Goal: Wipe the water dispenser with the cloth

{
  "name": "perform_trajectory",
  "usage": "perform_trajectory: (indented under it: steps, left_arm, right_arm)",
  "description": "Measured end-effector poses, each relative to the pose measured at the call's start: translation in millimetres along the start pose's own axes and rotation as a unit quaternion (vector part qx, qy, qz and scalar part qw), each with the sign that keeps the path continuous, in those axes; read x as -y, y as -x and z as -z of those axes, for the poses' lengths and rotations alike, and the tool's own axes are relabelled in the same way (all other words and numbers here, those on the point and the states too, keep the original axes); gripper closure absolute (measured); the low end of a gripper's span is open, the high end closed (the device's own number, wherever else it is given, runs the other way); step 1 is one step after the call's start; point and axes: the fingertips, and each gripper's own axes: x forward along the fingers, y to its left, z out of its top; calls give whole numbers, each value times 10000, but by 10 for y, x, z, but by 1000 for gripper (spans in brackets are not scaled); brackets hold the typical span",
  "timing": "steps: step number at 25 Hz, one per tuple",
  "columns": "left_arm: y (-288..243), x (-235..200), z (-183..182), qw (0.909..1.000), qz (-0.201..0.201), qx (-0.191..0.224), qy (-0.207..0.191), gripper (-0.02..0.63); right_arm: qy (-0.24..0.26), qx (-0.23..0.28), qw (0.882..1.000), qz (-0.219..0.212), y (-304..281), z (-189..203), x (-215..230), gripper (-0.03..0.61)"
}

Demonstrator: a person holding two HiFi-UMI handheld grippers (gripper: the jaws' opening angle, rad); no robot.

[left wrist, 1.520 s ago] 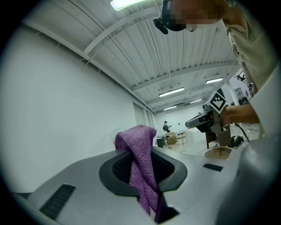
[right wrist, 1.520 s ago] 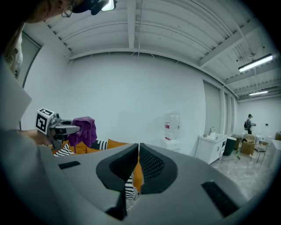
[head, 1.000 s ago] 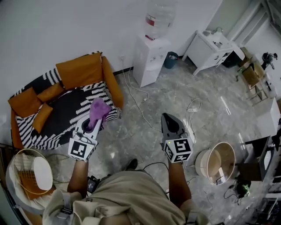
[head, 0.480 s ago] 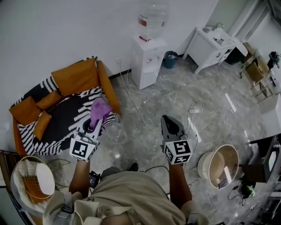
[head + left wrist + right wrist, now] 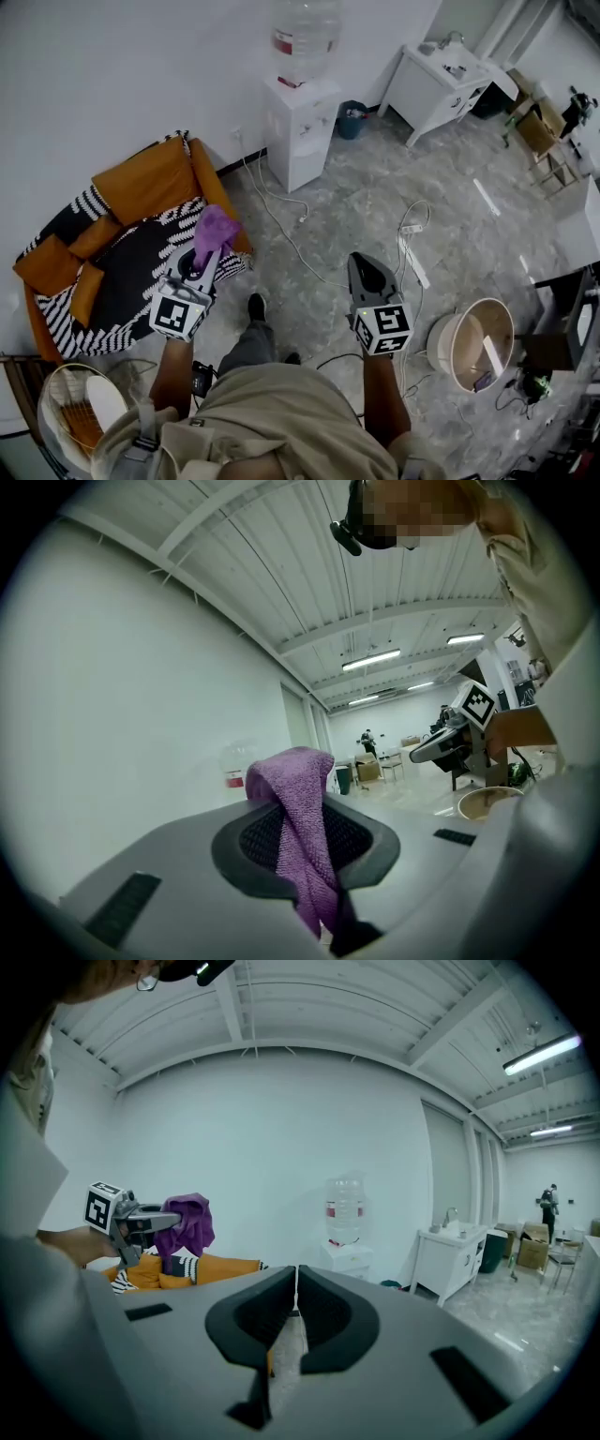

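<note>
Grey marbled floor [image 5: 375, 206] spreads below, and the water dispenser [image 5: 300, 136] stands against the white wall [image 5: 112, 75], well ahead of both grippers. Held out in front, the left tongs [image 5: 210, 253] are clenched on the purple cloth [image 5: 214, 232], which sticks up from between the jaws. Beside them, the right tongs [image 5: 360, 259] are pressed together with nothing between them.
</note>
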Motion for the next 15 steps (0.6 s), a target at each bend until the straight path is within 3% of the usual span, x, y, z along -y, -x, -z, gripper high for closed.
perform_trajectory:
  steps: [15]
  left_arm:
    - [-1537, -1282, 215, 9945, 977, 361, 127, 545]
  right_arm:
    - [21, 83, 9953, 961, -1281, -666, 277, 552]
